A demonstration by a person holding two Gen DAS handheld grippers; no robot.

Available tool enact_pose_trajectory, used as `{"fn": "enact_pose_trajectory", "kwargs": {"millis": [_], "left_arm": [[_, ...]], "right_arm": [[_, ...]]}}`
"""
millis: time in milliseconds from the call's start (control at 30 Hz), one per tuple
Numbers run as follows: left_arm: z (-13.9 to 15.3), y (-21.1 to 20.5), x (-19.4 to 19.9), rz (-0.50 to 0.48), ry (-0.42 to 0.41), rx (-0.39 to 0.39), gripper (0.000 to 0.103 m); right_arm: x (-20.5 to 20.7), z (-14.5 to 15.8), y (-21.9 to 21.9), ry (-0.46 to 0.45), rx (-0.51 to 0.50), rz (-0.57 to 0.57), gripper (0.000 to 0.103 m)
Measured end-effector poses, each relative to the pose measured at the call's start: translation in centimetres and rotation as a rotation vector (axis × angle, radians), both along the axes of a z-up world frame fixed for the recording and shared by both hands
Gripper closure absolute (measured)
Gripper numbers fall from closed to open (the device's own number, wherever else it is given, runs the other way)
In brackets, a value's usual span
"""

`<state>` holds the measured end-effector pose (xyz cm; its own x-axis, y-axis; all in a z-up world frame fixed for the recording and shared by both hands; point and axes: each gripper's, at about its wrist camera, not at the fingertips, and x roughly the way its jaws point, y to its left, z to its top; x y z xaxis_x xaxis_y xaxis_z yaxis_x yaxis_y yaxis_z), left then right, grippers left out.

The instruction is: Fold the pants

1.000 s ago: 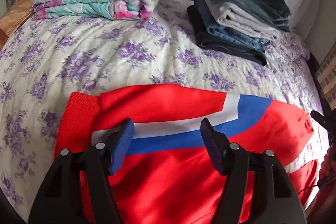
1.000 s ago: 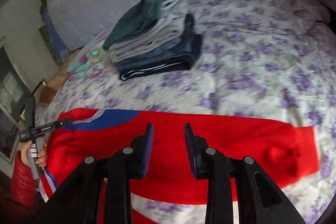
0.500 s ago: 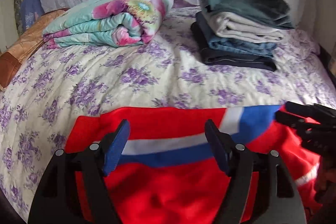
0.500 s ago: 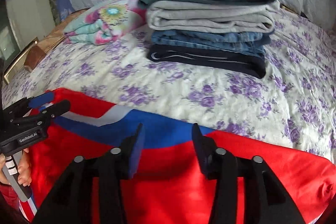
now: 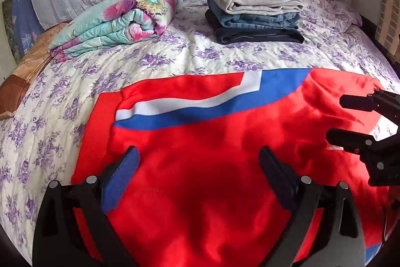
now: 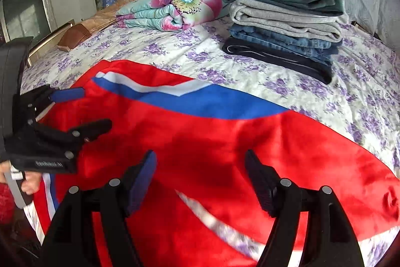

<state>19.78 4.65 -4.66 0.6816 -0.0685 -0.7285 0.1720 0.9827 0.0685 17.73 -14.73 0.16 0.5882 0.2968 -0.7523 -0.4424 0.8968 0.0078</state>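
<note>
Both the left gripper (image 5: 198,165) and right gripper (image 6: 201,170) have just been opening, jaws now wide and holding nothing, while the red pants (image 5: 200,142) lie folded across the floral bedspread (image 5: 62,96), so this fold looks released and finished.

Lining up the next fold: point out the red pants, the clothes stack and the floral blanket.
Red pants (image 5: 200,179): left wrist view, plain red cloth.
Clothes stack (image 5: 257,3): left wrist view, grey layer's folded edge.
Floral blanket (image 6: 175,9): right wrist view, its rolled end.
</note>
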Motion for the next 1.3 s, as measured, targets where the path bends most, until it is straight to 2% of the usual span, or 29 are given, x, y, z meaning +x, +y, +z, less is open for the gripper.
{"fn": "enact_pose_trajectory", "kwargs": {"millis": [67,133,233,300,333,400,467,533,567,600,633,667,700,767,867,933,1033,1100,1167,1200,1233,1267,1300], "left_arm": [[-1.3,0.3,-0.6,0.001,0.032,0.038,0.008],[-3.1,0.5,-0.3,0.012,0.061,0.023,0.007],[-2.9,-0.5,-0.3,0.044,0.034,0.078,0.007],[-2.2,-0.2,-0.9,0.057,0.027,0.048,0.007],[-1.6,0.1,-1.5,0.048,0.022,-0.008,0.007],[-0.1,0.2,-3.2,0.017,0.010,-0.126,0.007],[0.9,-0.8,-4.6,-0.040,0.000,-0.176,0.007],[1.0,-2.7,-5.6,-0.099,-0.003,-0.164,0.007],[0.4,-4.0,-5.8,-0.131,0.013,-0.143,0.006],[-0.7,-5.2,-5.7,-0.160,0.042,-0.112,0.006],[-2.3,-6.5,-5.5,-0.186,0.082,-0.074,0.006],[-4.2,-7.5,-5.0,-0.197,0.130,-0.036,0.004],[-4.3,-7.6,-5.0,-0.189,0.113,-0.046,0.004],[-3.6,-6.9,-4.5,-0.169,0.153,-0.109,0.004],[-3.0,-5.6,-4.8,-0.097,0.154,-0.183,0.006],[-2.3,-6.1,-6.3,-0.139,0.142,-0.211,0.006],[-1.2,-8.0,-9.0,-0.214,0.064,-0.171,0.006],[-1.4,-9.6,-10.0,-0.271,0.029,-0.109,0.005],[-3.2,-10.9,-9.8,-0.295,0.059,-0.039,0.004],[-4.1,-11.0,-9.3,-0.288,0.085,-0.040,0.004],[-4.0,-10.6,-9.1,-0.278,0.092,-0.070,0.004],[-3.7,-10.2,-8.8,-0.268,0.100,-0.092,0.004],[-3.5,-9.8,-8.6,-0.247,0.113,-0.105,0.004]], "right_arm": [[-0.5,-1.1,-1.7,0.028,-0.023,-0.032,0.021],[0.4,-3.6,-3.0,0.107,-0.032,-0.070,0.018],[0.4,-3.0,-3.3,0.117,0.016,-0.065,0.018],[0.1,-1.7,-4.6,0.110,0.092,-0.056,0.018],[0.1,-0.9,-5.8,0.092,0.112,-0.080,0.018],[0.2,0.4,-9.4,0.038,0.109,-0.184,0.018],[1.0,1.2,-13.8,0.006,0.075,-0.324,0.018],[1.8,1.3,-18.6,-0.007,0.056,-0.469,0.017],[2.4,0.8,-20.6,0.012,0.052,-0.515,0.012],[3.3,-0.6,-22.4,0.070,0.037,-0.551,0.011],[4.1,-2.5,-23.8,0.152,0.032,-0.556,0.008],[3.9,-3.2,-24.2,0.127,0.046,-0.511,0.003],[3.7,-3.2,-23.9,0.111,0.042,-0.478,0.003],[3.6,-2.8,-23.2,0.113,-0.011,-0.490,0.004],[0.8,-0.4,-22.6,0.024,0.003,-0.487,0.004],[-2.6,1.4,-22.4,-0.036,0.003,-0.468,0.004],[-8.6,2.6,-22.5,-0.076,0.003,-0.434,0.004],[-12.0,1.9,-22.7,-0.054,0.007,-0.430,0.004],[-14.5,-0.2,-23.2,0.006,0.038,-0.432,0.003],[-15.0,-1.8,-23.5,0.053,0.055,-0.432,0.003],[-15.6,-3.0,-23.5,0.050,0.049,-0.420,0.003],[-16.3,-3.3,-23.0,-0.018,0.013,-0.398,0.003],[-16.6,-3.5,-22.4,-0.024,-0.018,-0.397,0.003]]}}
